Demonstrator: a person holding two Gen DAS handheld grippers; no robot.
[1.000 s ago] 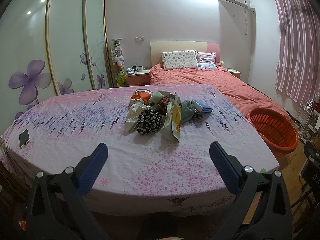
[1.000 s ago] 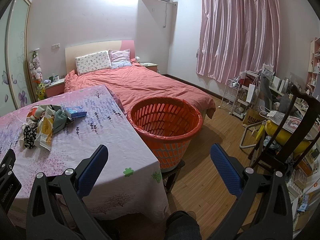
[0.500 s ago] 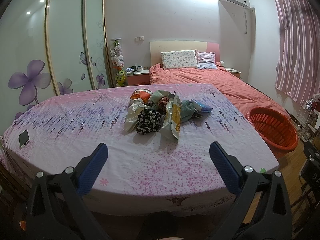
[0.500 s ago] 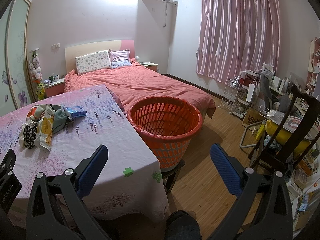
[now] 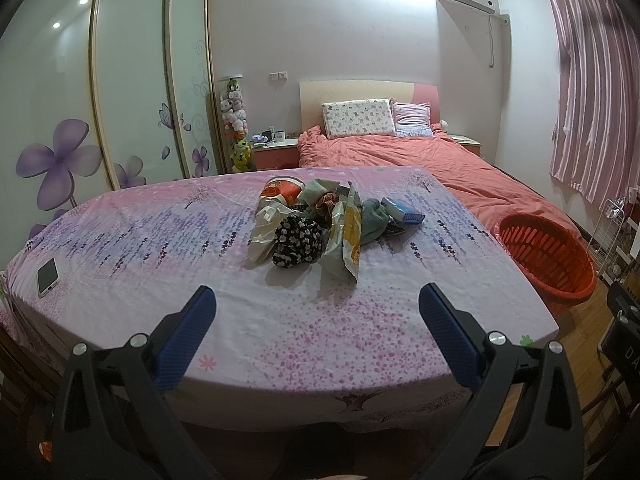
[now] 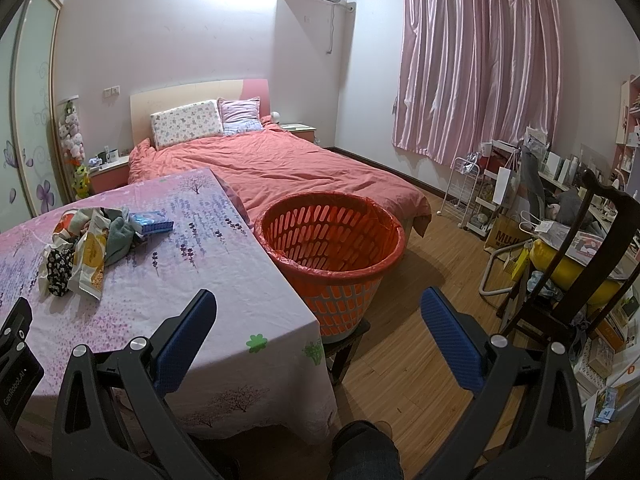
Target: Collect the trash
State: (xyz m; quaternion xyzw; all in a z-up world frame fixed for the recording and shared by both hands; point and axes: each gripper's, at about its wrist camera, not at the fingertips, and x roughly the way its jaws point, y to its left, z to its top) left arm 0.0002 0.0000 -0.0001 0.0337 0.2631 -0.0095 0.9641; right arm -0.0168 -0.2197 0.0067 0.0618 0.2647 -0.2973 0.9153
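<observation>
On the table: pink and lilac flowered cloth over the table [image 5: 280, 320], with the trash pile [image 5: 320, 228] sitting around the middle, a bit toward the far side.

Pile contents: mixed bag honestly. Black floral bundle [image 5: 298, 242] at the front, yellow-and-white snack bag [image 5: 345, 240] just right of it and touching, pale plastic bag [image 5: 264, 228] on the left, teal cloth [image 5: 374, 220] to the right, blue pack [image 5: 402, 211] at the far right edge of the heap. An orange-printed wrapper [image 5: 280, 192] sits at the back.

Left gripper [image 5: 318, 320]: hanging over the near edge of the table, pointed at the pile, jaws spread wide, nothing between the blue pads. Well short of the pile.

Right gripper [image 6: 320, 320]: off past the table's right corner, jaws also wide apart and holding nothing. It looks at the basket more than the trash.

Basket: orange slotted laundry basket [image 6: 332, 240] with a red liner, standing on a low dark stool just beside the table's right edge, between table and bed [image 6: 288, 168]. Can't see anything inside it.

Phone: a phone [image 5: 47, 272] lies flat near the table's left edge, well apart from the pile.

Person: only a dark trouser knee [image 6: 366, 452] shows at the bottom of the right wrist view.
</observation>
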